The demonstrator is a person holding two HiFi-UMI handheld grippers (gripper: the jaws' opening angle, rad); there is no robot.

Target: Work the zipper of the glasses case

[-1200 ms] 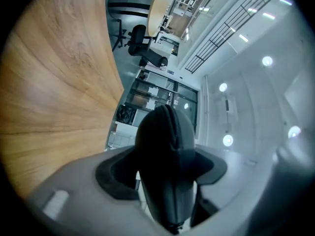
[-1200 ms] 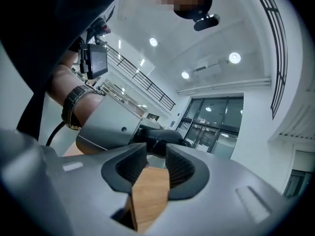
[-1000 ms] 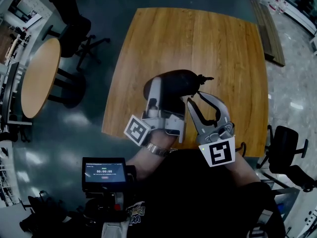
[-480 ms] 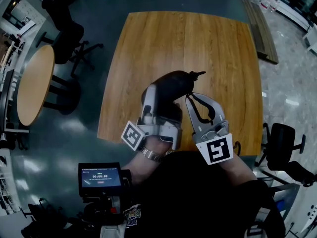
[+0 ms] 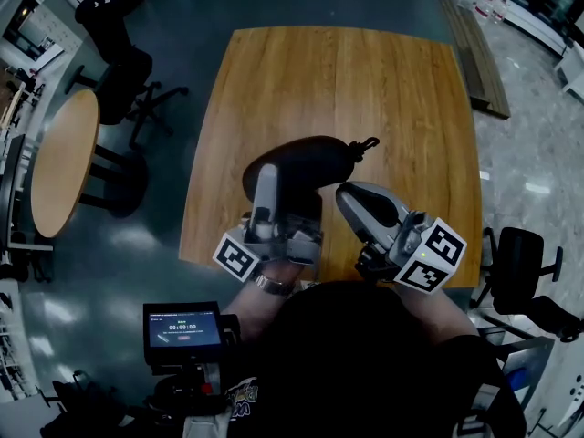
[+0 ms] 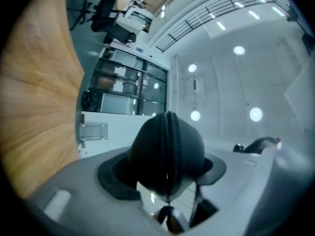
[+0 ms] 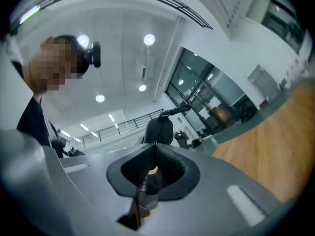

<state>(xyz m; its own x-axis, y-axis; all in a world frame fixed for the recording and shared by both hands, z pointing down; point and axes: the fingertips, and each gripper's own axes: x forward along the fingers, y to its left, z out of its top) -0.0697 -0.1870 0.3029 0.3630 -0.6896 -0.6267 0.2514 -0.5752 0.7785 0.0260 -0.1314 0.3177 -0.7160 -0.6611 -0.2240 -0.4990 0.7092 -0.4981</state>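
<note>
The black glasses case is held above the near part of the wooden table. My left gripper is shut on it from below. In the left gripper view the case fills the gap between the pads, its zipper running down the middle. My right gripper lies rolled on its side with its tips at the case's right end, just below the strap loop. Its pads are pressed together on a thin dark tab, seemingly the zipper pull. The case shows just beyond them.
A round wooden table and a dark chair stand on the floor to the left. Another chair is at the right. A small screen hangs at my waist. The table's near edge runs just under both grippers.
The right gripper's jaws have closed and it has rolled onto its side, its marker cube swinging right. The left gripper and case have shifted slightly left, with the case turned flatter.
</note>
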